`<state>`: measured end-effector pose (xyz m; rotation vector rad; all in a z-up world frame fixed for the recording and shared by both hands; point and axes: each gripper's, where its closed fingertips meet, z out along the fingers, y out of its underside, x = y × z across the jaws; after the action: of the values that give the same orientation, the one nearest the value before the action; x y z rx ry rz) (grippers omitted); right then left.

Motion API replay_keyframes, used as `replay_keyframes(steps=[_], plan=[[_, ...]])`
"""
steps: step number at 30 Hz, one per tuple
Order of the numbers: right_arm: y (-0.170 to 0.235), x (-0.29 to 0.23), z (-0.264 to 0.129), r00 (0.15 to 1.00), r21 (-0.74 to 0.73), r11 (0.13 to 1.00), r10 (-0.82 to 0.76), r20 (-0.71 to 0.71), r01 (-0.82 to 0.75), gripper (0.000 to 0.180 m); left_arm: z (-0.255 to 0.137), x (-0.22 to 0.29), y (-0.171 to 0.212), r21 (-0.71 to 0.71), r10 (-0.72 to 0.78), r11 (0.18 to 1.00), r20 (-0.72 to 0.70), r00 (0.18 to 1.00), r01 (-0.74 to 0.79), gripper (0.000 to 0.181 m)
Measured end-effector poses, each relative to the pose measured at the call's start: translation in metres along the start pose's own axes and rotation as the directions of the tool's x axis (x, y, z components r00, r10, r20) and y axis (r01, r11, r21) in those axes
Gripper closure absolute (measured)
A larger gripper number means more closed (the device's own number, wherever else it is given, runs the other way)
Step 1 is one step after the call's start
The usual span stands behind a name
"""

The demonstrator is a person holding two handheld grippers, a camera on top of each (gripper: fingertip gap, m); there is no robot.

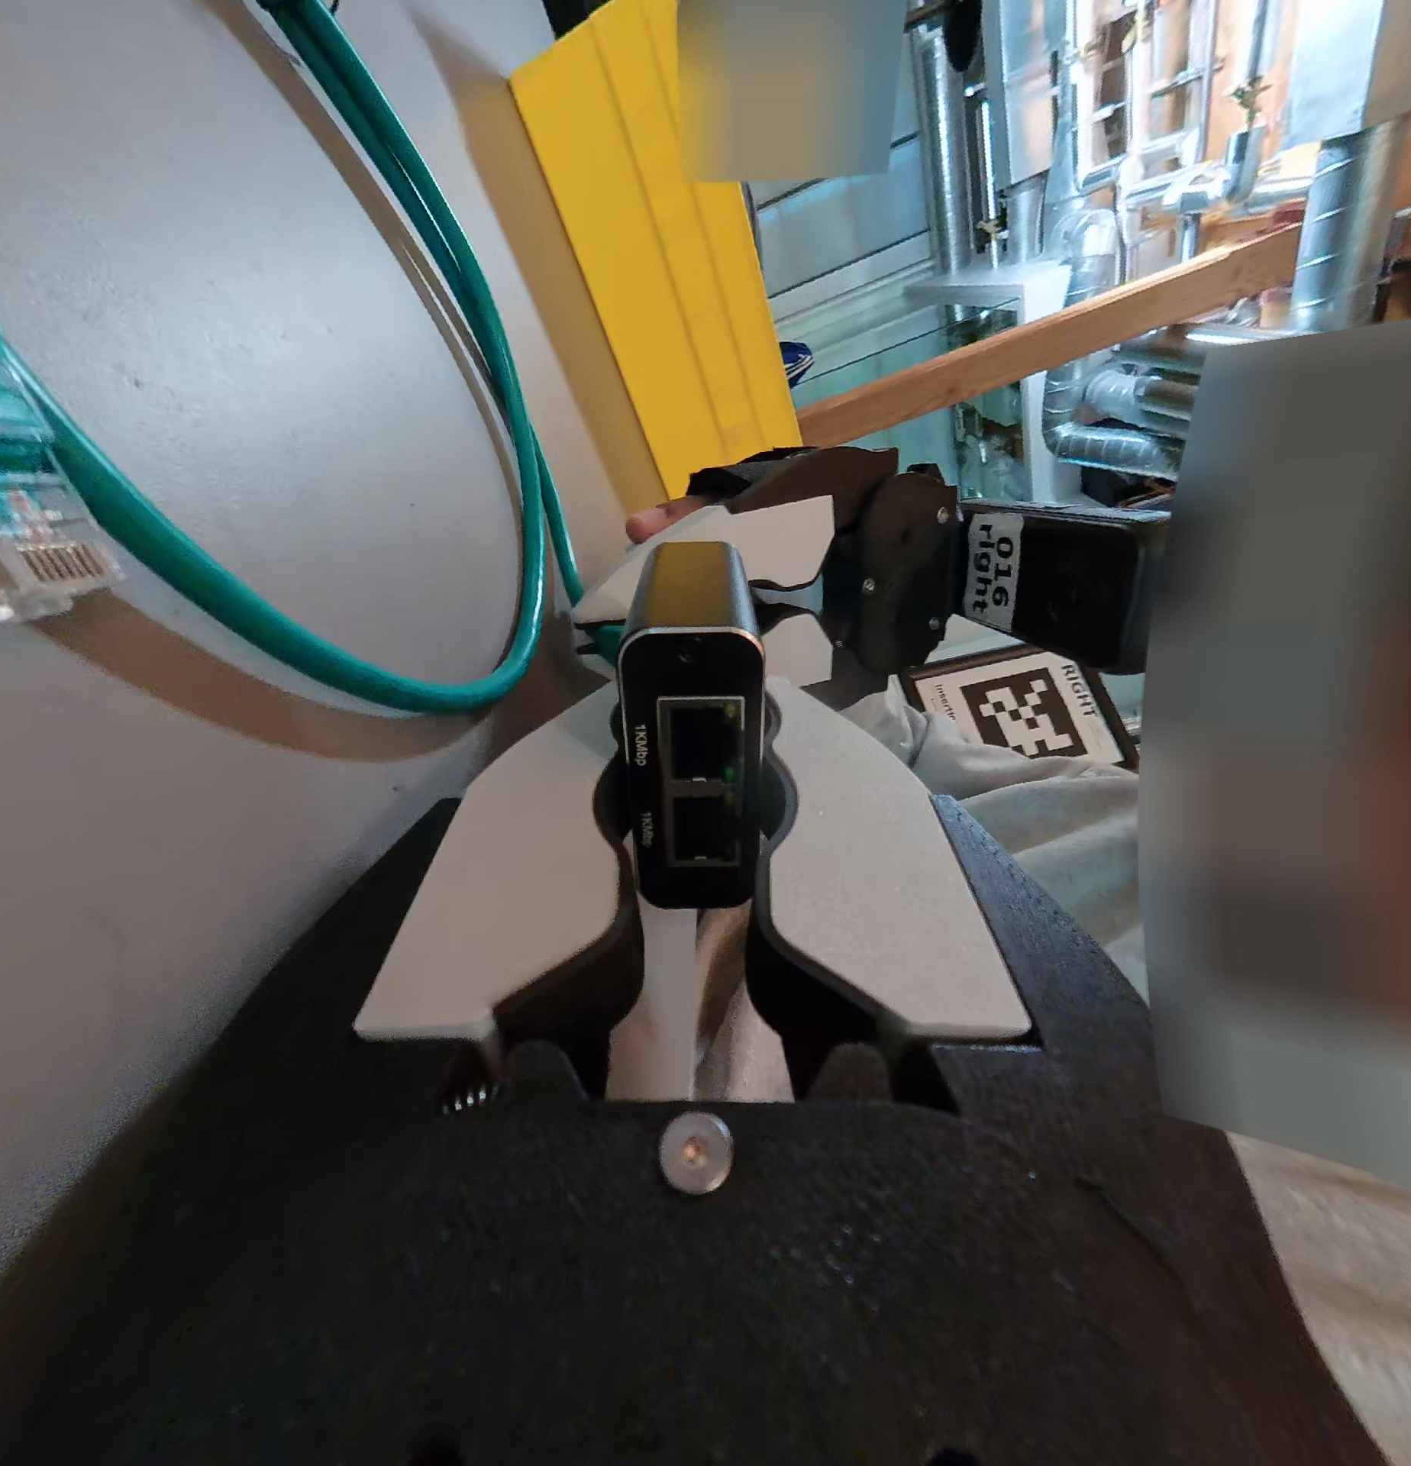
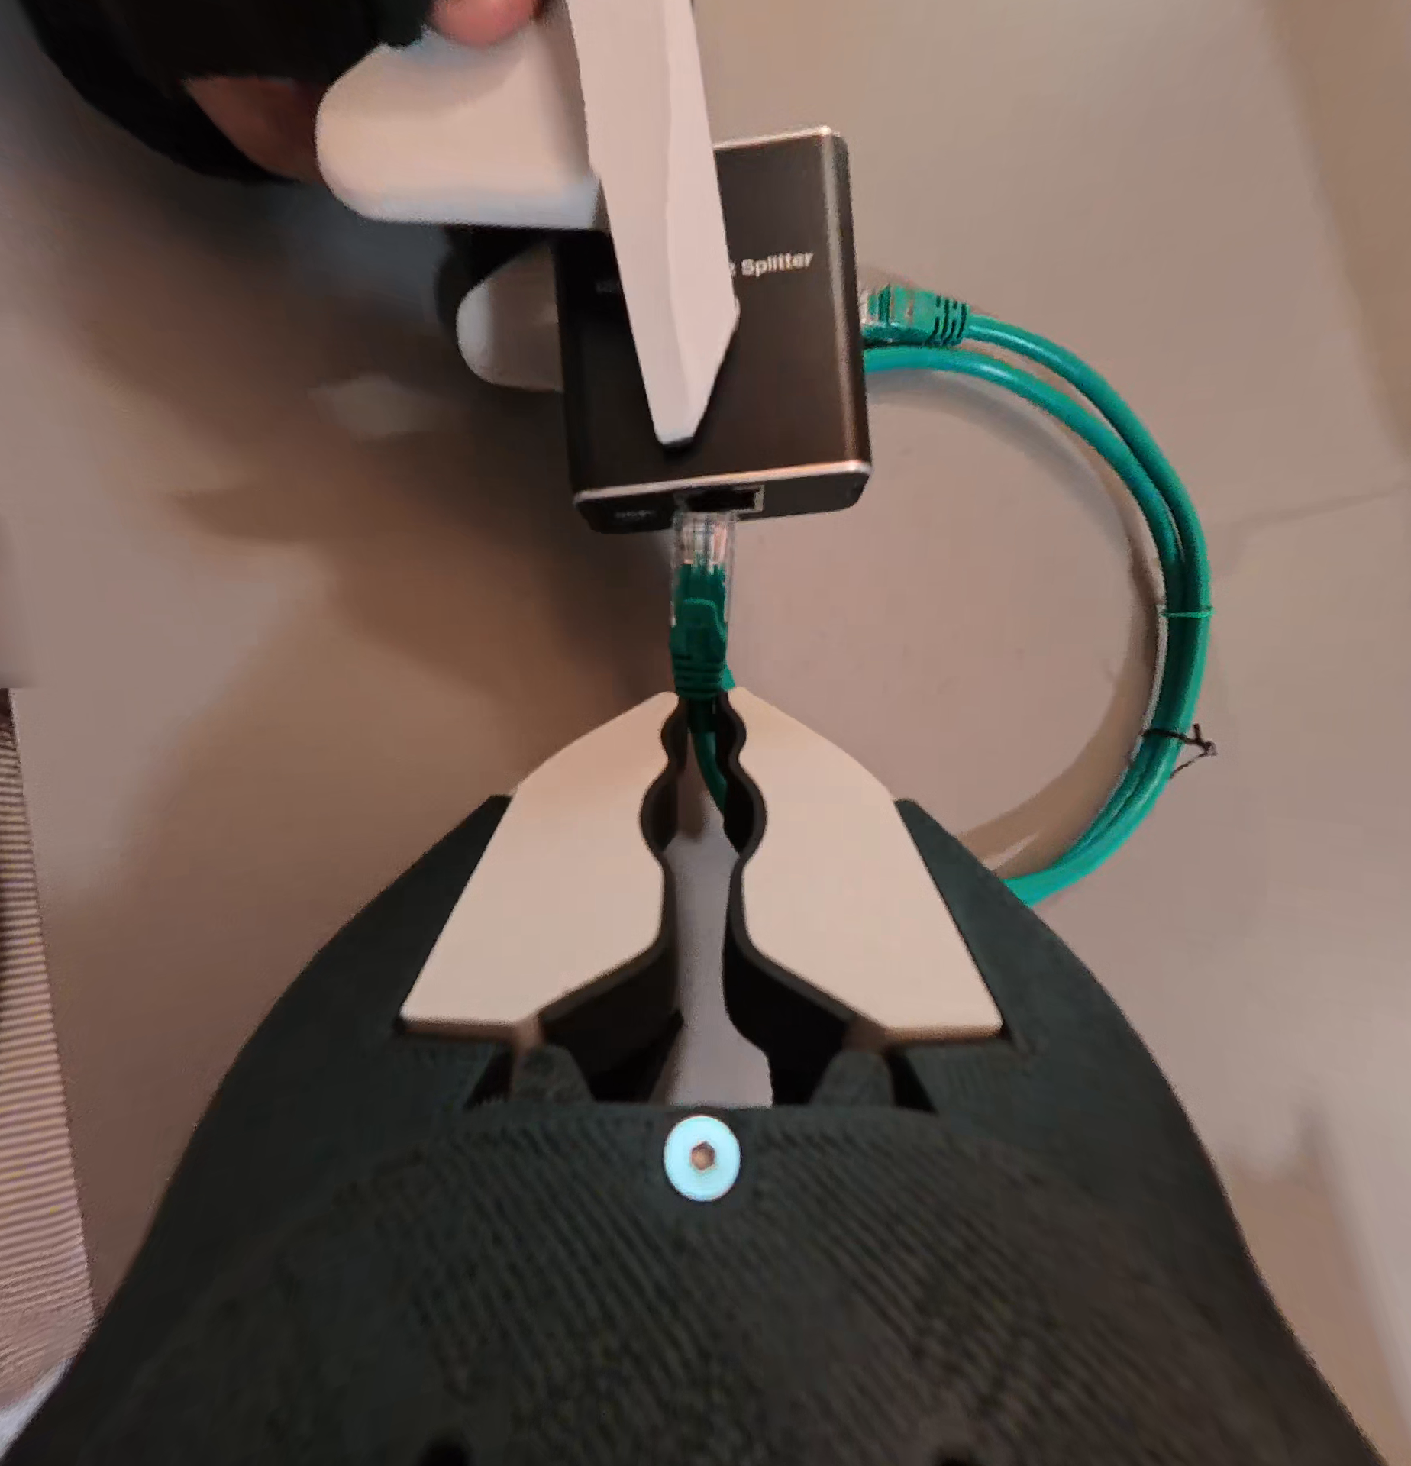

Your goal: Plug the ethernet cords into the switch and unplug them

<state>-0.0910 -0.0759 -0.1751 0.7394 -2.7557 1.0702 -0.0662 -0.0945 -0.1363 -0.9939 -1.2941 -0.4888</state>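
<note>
The left gripper (image 1: pixel 693 801) clamps the small black metal switch (image 1: pixel 690 761) above the pale table (image 2: pixel 1083 119). The right gripper (image 2: pixel 701 706) pinches the green ethernet cord (image 2: pixel 698 635), its clear plug at a port's edge. Only the left wrist view shows two empty ports.

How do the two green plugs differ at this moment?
The held plug sits just past the right tongs, which pinch its cable, its tip at the switch port; the loose plug lies free on the table beside the switch, ungripped. Both have clear tips and green boots.
</note>
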Motion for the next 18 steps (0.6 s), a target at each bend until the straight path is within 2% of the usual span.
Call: replay_keyframes(steps=[5, 13, 18], plan=[[0.003, 0.0, 0.004, 1.0, -0.025, 1.0, -0.018, -0.006, 0.017, 0.174, -0.001, -0.004, 0.006, -0.033, -0.011, 0.999, 0.054, 0.999, 0.013, 0.153], [0.004, -0.003, 0.007, 0.997, -0.046, 0.997, -0.066, -0.025, 0.065, 0.174, -0.005, -0.018, 0.012, -0.085, 0.059, 0.996, 0.248, 0.967, -0.039, 0.154], [0.002, -0.004, 0.011, 1.0, -0.037, 0.999, -0.012, -0.011, 0.011, 0.173, -0.005, -0.016, 0.012, -0.073, 0.034, 0.997, 0.202, 0.979, -0.02, 0.153]])
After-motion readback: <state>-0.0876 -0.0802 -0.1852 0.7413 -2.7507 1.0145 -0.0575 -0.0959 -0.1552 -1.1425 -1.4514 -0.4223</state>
